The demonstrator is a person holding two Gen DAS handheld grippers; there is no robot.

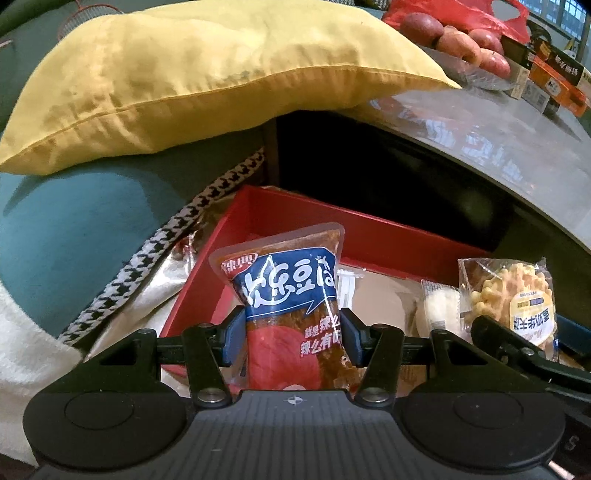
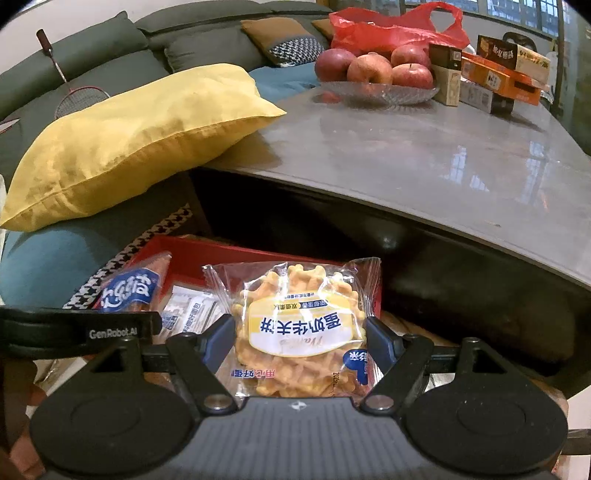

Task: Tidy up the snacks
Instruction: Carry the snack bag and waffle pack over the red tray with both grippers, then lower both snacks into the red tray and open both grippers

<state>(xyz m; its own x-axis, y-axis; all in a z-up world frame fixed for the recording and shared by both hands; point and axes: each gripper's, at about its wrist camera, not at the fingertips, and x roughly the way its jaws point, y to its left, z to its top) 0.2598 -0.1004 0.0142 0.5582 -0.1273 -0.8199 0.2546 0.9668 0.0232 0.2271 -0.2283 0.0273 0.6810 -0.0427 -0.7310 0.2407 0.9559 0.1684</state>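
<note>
My left gripper (image 1: 293, 334) is shut on a red and blue tofu snack packet (image 1: 288, 291) and holds it upright over the red box (image 1: 369, 229). My right gripper (image 2: 301, 341) is shut on a clear waffle packet (image 2: 299, 325) with a yellow label, held over the same red box (image 2: 192, 247). The waffle packet (image 1: 513, 299) shows at the right of the left wrist view, and the tofu packet (image 2: 133, 288) at the left of the right wrist view. A few small white packets (image 1: 439, 308) lie inside the box.
A yellow cushion (image 2: 140, 136) lies on the sofa and overlaps the grey table (image 2: 424, 147) above the box. A glass dish of apples (image 2: 373, 70), a red bag (image 2: 391, 29) and orange boxes (image 2: 495, 79) stand at the table's far side. A houndstooth-trimmed teal cushion (image 1: 74, 236) is left of the box.
</note>
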